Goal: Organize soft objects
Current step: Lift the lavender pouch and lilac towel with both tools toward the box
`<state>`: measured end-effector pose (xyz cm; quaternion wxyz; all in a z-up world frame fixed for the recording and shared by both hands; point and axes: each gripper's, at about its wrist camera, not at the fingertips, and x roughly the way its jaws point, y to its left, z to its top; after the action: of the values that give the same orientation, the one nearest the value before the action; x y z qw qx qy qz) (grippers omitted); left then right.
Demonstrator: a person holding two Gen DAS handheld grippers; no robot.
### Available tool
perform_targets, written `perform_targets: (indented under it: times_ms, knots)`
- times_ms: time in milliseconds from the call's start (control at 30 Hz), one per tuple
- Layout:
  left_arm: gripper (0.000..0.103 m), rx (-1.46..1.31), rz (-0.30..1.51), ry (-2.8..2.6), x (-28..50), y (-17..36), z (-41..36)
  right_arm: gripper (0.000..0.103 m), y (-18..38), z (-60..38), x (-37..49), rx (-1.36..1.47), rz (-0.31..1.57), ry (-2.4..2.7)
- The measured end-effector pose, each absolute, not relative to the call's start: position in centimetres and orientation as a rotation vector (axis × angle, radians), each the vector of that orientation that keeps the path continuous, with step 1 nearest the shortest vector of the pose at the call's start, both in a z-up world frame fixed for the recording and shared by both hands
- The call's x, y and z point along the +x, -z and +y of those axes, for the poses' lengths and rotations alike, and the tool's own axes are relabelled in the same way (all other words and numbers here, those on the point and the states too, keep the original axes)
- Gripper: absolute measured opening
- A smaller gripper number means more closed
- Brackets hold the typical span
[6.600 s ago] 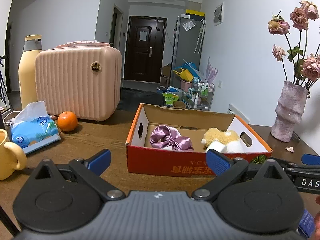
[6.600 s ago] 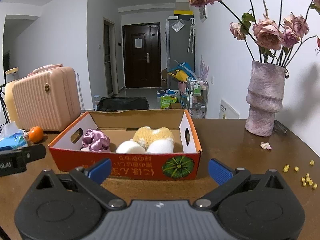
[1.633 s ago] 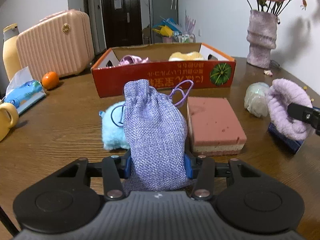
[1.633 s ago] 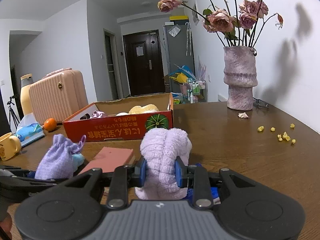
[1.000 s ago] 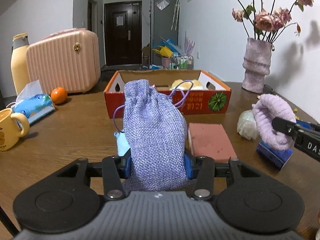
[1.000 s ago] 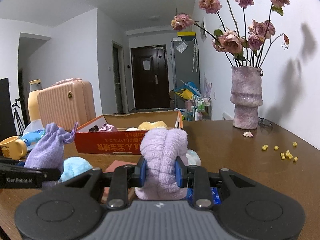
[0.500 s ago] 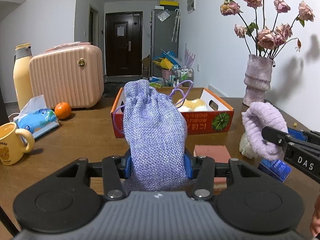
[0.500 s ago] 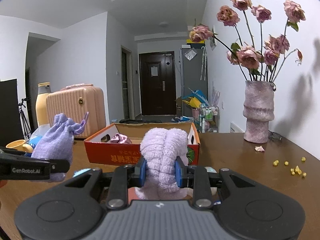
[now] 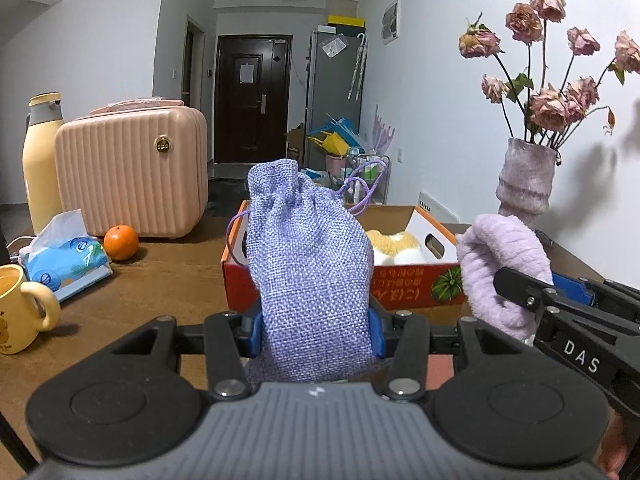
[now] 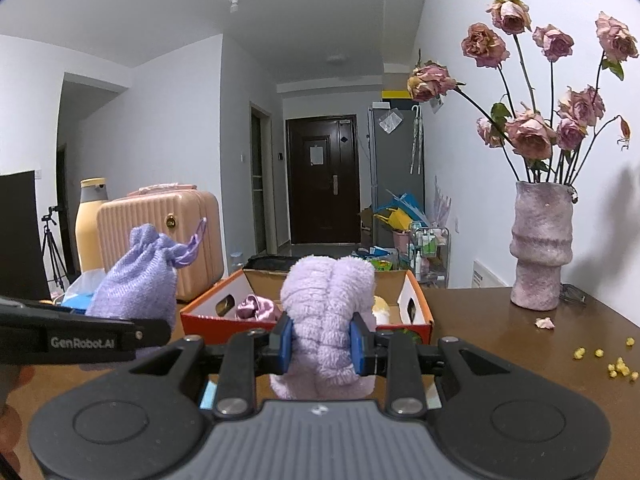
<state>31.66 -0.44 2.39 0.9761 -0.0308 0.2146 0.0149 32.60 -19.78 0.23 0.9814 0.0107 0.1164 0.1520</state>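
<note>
Between my left claw (image 9: 316, 326) pads I am pinching a lilac woven drawstring pouch (image 9: 308, 272) low on its belly, while my right claw (image 10: 320, 342) is squeezing a fluffy lavender towel roll (image 10: 326, 312) at mid-height. Both are hanging above the desk (image 10: 520, 344) just short of the orange cardboard box (image 10: 416, 308). Each is looking light and squashy, so I am judging a mid-body grip safest.

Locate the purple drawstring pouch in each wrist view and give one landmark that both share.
Left wrist view: the purple drawstring pouch fills the centre, clamped upright in the left hand-held gripper.
Right wrist view: the pouch sits at left, above the left hand-held gripper's black arm.
Shared landmark: the orange cardboard box behind the pouch.
</note>
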Motion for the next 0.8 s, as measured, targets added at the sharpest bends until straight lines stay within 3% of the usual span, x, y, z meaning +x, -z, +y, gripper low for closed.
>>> perform_targets:
  times_ms: [800]
  knots:
    - [0.048,-0.111,0.407,-0.038,40.0,-3.2,1.1,0.028,-1.1,-17.5,40.9,0.037,0.214,-0.314]
